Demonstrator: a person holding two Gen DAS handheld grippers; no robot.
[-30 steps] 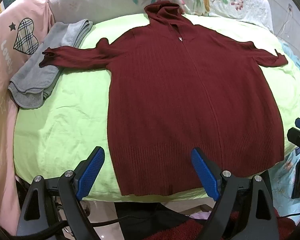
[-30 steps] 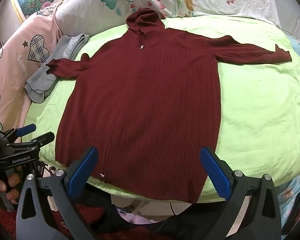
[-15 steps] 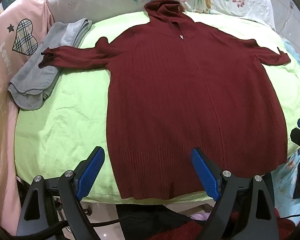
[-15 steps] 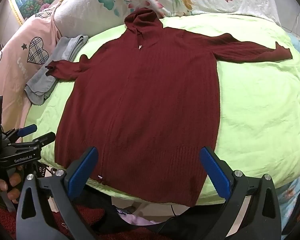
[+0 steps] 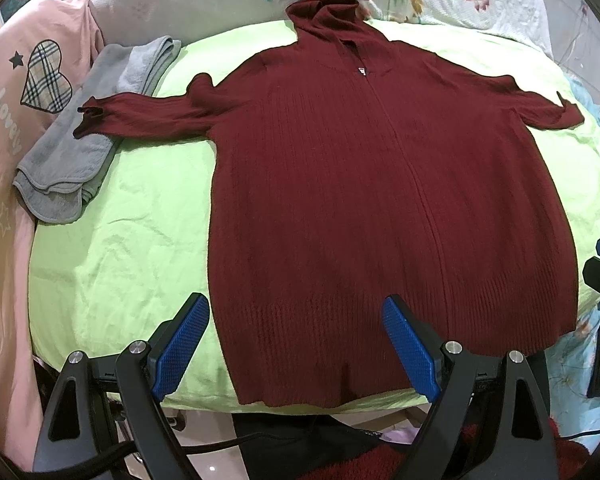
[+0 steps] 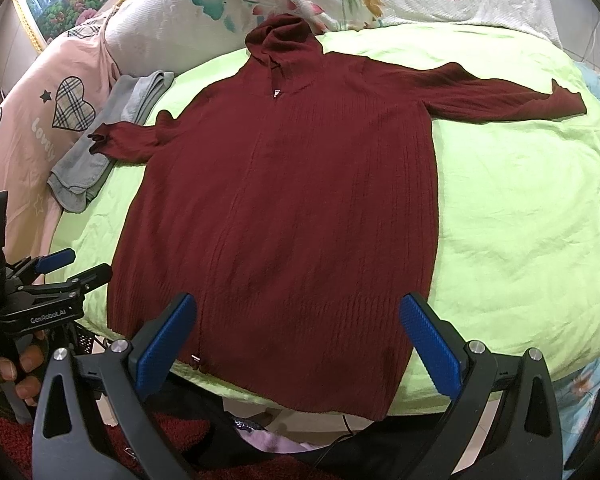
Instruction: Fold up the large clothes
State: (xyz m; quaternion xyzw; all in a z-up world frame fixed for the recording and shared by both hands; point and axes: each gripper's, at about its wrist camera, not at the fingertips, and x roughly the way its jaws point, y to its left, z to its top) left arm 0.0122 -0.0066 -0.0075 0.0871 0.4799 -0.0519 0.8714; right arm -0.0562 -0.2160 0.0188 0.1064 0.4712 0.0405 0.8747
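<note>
A bed (image 5: 120, 240) with a lime sheet carries a maroon hoodie (image 5: 380, 200) spread flat, one cuff overlapping a grey towel (image 5: 68, 160).

Hoodie (image 5: 380, 200) on bed (image 5: 120, 240), towel (image 5: 80, 140) left

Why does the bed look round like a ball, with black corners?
Left wrist view: the fisheye lens bends the green sheet and hoodie outward, and the corners go black. Right wrist view: same bulge; the open tool looks huge, everything stays sharp.

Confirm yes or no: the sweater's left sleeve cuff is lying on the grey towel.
Yes, the maroon sweater has one sleeve cuff resting on the folded grey towel.
</note>
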